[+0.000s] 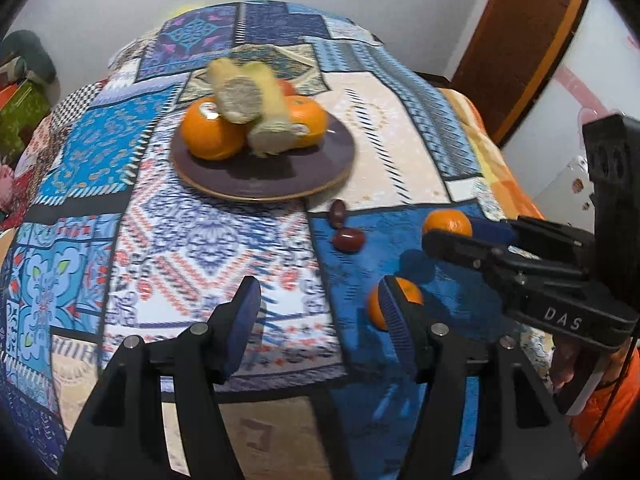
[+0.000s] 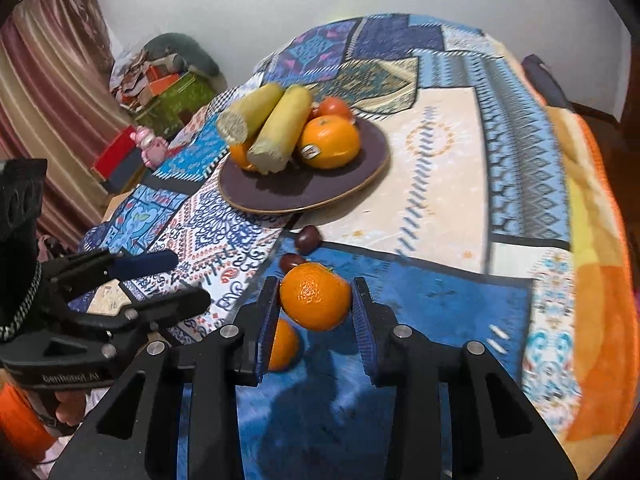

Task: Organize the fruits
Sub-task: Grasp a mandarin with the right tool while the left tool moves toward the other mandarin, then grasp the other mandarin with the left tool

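Observation:
A dark purple plate [image 1: 280,176] [image 2: 344,192] holds two corn cobs [image 1: 256,108] [image 2: 276,128], two large oranges [image 1: 208,132] [image 2: 332,142] and a reddish fruit behind. My right gripper [image 2: 316,300] [image 1: 464,236] is shut on a small orange [image 2: 314,296] [image 1: 448,222], held just above the blue cloth. A second small orange [image 1: 394,300] [image 2: 284,346] lies on the cloth below it, partly hidden behind fingers. Two dark red jujubes [image 1: 344,228] [image 2: 300,248] lie near the plate. My left gripper [image 1: 320,320] [image 2: 176,280] is open and empty.
A patterned patchwork cloth [image 1: 192,240] [image 2: 460,184] covers the table. An orange blanket edge [image 2: 600,320] hangs at the right. Boxes and clutter [image 2: 168,92] stand by the wall at the left, with a curtain [image 2: 48,100].

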The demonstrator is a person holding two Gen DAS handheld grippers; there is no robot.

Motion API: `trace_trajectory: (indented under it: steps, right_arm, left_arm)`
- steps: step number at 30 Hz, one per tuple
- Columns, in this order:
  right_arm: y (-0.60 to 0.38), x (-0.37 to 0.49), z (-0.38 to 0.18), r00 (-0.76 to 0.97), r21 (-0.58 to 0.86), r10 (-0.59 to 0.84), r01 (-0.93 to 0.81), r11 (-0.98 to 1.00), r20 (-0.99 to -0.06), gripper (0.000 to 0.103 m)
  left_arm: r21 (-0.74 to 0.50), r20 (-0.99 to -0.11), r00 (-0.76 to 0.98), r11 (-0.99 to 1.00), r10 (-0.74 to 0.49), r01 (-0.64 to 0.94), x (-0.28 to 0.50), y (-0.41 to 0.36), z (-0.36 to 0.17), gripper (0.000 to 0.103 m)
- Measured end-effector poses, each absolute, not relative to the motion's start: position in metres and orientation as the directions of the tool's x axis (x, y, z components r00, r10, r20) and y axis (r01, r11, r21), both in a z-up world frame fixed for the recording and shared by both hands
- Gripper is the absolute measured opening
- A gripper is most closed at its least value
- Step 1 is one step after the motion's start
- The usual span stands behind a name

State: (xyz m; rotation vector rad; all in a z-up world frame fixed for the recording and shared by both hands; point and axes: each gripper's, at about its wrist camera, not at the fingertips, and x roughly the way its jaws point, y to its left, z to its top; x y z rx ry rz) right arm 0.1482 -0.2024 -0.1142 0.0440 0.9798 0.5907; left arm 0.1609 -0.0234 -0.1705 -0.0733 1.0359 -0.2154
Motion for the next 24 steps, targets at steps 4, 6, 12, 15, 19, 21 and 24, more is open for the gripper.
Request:
trace_trajectory:
  steps: [4,6,12,15,19,21,24]
  right_arm:
    - [-0.217,0.144,-0.11,0.43,0.293,0.482,-0.434,0.852,-0.763,0.033]
    - [-0.225,0.141,-0.108,0.44,0.296,0.48,-0.423,0.857,-0.759,0.033]
    - [-0.237,0.139,-0.108,0.45,0.316,0.485,-0.4,0.86,-0.75,0.033]
    - [-0.241,0.139,-0.109,0.451,0.32,0.485,-0.394,0.862,-0.75,0.033]
    - [-0.243,0.14,-0.11,0.449,0.323,0.487,-0.393,0.861,-0.749,0.033]
    - [-0.242,0.14,-0.111,0.448,0.32,0.485,-0.395,0.861,-0.751,0.033]
    - [-0.24,0.142,-0.111,0.444,0.32,0.487,-0.399,0.859,-0.752,0.033]
  left_arm:
    - [-0.176,-0.853,0.465,0.969,-0.239,0.176,0.159,-0.045,-0.176,0.061]
    - [-0.193,-0.858,0.443,0.962,-0.26,0.192,0.159,-0.056,-0.18,0.061]
    - [-0.176,-0.881,0.407,0.966,-0.241,0.189,0.165,-0.077,-0.199,0.061]
    - [-0.169,-0.89,0.399,0.972,-0.222,0.163,0.171,-0.077,-0.208,0.058]
    - [-0.152,-0.889,0.406,0.974,-0.21,0.17,0.174,-0.078,-0.211,0.038]
    - [-0.153,-0.888,0.409,0.973,-0.212,0.174,0.174,-0.078,-0.212,0.038]
    - [-0.167,-0.884,0.409,0.97,-0.225,0.175,0.172,-0.075,-0.21,0.038]
